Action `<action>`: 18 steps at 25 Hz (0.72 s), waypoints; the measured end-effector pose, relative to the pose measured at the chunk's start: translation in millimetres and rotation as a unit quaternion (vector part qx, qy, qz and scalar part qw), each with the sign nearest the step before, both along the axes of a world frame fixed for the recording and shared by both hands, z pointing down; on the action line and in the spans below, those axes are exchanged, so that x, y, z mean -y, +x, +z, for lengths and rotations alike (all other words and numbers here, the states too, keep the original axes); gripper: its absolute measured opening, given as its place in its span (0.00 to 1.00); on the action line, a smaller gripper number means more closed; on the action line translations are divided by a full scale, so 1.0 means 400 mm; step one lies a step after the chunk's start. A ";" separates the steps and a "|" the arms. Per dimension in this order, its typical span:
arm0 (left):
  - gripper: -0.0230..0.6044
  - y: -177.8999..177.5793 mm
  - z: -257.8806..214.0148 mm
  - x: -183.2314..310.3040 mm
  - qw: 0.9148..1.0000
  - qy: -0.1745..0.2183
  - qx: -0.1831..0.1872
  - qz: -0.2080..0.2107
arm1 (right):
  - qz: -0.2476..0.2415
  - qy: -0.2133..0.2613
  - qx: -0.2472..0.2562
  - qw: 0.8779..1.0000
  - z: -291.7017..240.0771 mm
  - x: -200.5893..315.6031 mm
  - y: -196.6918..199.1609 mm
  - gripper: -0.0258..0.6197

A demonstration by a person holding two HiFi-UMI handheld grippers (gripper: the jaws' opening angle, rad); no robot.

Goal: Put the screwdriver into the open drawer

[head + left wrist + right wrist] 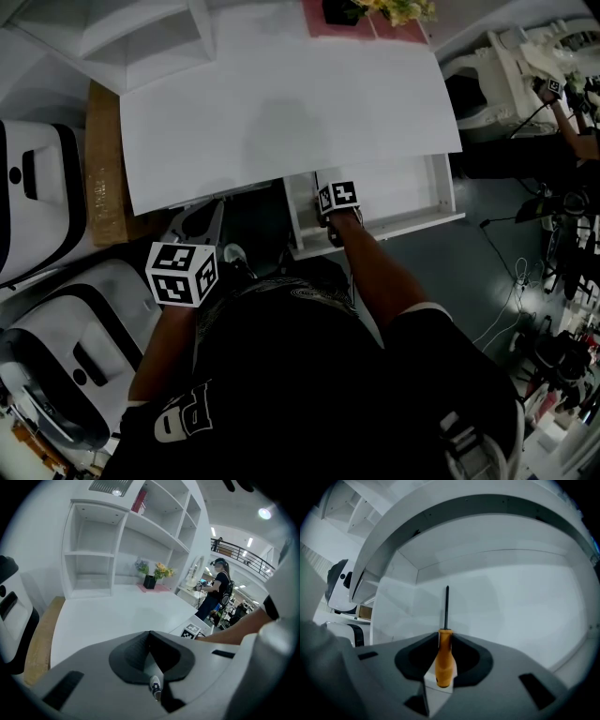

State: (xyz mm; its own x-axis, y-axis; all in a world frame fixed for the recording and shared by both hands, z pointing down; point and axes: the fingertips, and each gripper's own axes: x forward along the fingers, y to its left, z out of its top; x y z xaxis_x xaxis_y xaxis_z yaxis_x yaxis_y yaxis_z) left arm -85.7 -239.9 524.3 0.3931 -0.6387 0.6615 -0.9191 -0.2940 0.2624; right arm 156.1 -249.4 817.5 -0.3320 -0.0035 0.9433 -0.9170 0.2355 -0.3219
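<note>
Two grippers, head view: the left gripper [208, 221] hangs outside the drawer [441, 192], by the desk [281, 112] edge. The right gripper [336, 202] reaches down into the drawer's left end.
Left gripper view: the jaws are closed together with nothing held. The desk [108, 616] lies ahead and the drawer is off to the right.
Right gripper view: the right gripper [446, 633] has its jaws against both sides of the screwdriver [446, 641] handle. The shaft points steeply at the drawer [511, 611] floor.
Task state: the screwdriver is within the drawer's walls but not yet laid down.
Risk: I'd judge that a release from here drops it tip-first. It may bounce, skid toward the drawer's wall, or mark the floor.
Second risk: the handle could snag between the jaws if the gripper lifts away too soon.
</note>
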 end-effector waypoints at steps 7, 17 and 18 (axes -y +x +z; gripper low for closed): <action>0.05 -0.012 -0.007 0.000 1.000 0.004 -0.004 0.006 | -0.004 0.018 -0.017 1.000 -0.011 0.007 0.006 0.25; 0.05 -0.024 -0.019 -0.010 1.000 0.013 -0.015 0.023 | 0.000 0.046 -0.025 0.999 -0.057 0.004 0.000 0.26; 0.05 -0.025 -0.019 -0.012 0.999 0.013 -0.016 0.026 | -0.002 0.051 -0.028 0.998 -0.066 0.005 -0.001 0.26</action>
State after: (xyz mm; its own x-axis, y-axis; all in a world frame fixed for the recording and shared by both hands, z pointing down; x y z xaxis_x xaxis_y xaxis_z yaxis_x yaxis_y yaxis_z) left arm -95.7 -235.3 516.8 0.4465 -0.6337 0.6317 -0.8939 -0.3478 0.2830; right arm 155.8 -251.2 791.2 -0.2793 -0.1000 0.9550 -0.9317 0.2689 -0.2443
